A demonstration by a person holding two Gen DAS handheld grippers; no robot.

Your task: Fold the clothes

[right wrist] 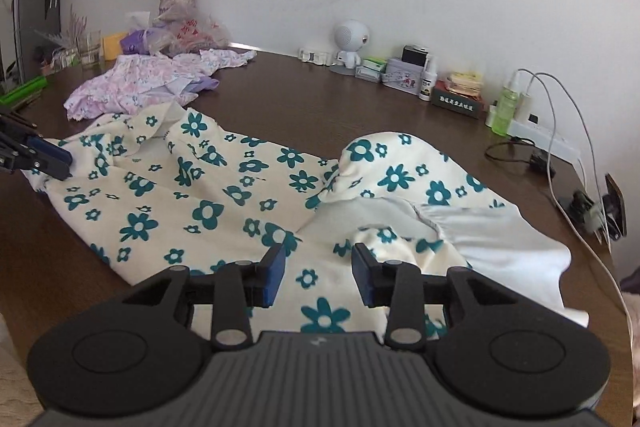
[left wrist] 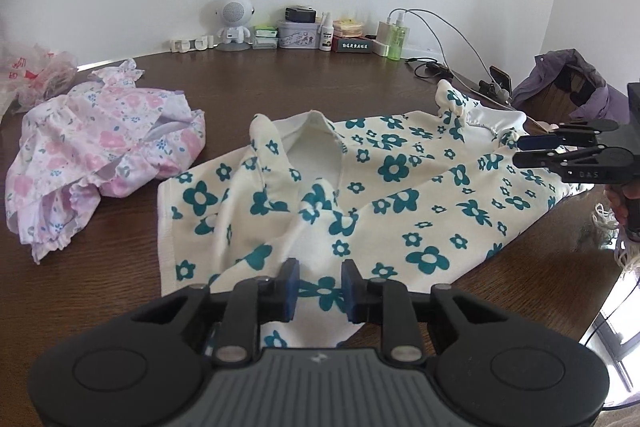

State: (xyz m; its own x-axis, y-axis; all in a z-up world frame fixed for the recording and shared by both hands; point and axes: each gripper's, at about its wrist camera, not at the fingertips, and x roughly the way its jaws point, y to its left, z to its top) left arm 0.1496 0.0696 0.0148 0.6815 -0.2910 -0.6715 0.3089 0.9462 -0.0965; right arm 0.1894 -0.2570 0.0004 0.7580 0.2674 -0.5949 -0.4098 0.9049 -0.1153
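A cream garment printed with teal flowers [left wrist: 400,187] lies spread and rumpled across the middle of a dark wooden table [left wrist: 320,83], its white lining turned out at one end. In the left wrist view, the left gripper [left wrist: 320,289] sits low over the near edge of this garment; its blue pads stand apart with cloth showing in the gap between them, and neither pad visibly presses on the fabric. In the right wrist view, the right gripper [right wrist: 319,277] hangs over the opposite end, near the exposed white lining, its jaws spread with printed fabric visible below the gap and nothing pinched. Each gripper also appears at the edge of the other's view, beside the garment's border. A second garment, pink and lilac floral [left wrist: 100,147], lies crumpled apart from the first, further along the table. Along the wall stand a small white robot-shaped speaker [left wrist: 233,23], a tin [left wrist: 298,33], a green spray bottle [left wrist: 396,39] and a white charger with cables [left wrist: 386,35].
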